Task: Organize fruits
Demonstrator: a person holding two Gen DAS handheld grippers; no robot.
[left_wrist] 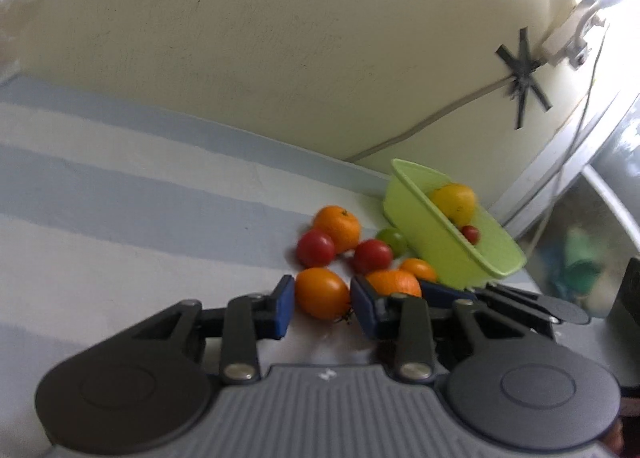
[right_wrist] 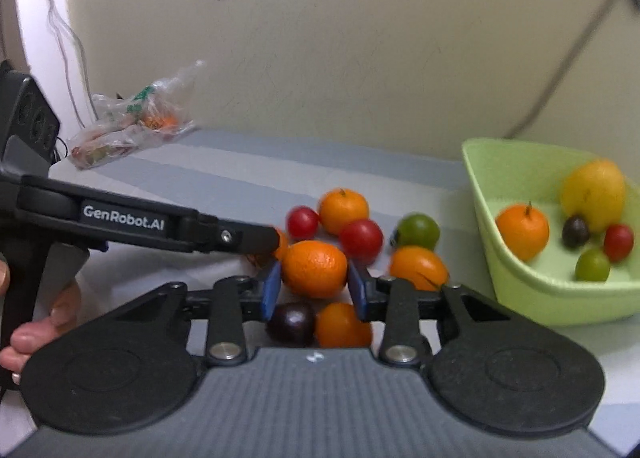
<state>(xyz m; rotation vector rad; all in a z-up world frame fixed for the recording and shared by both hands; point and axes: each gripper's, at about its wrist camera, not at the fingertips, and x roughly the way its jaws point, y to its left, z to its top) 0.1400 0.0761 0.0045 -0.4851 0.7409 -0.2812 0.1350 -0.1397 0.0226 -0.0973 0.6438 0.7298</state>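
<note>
Oranges lie loose near the green basket [right_wrist: 516, 270]. Left gripper [left_wrist: 322, 304] clamps a smooth orange fruit [left_wrist: 322, 292]; right gripper [right_wrist: 314, 284] clamps a firm, round orange [right_wrist: 314, 268] across its middle.

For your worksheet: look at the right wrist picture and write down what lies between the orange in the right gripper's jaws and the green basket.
In the right wrist view, one smaller orange fruit lies between the orange in the right gripper and the green basket.
</note>
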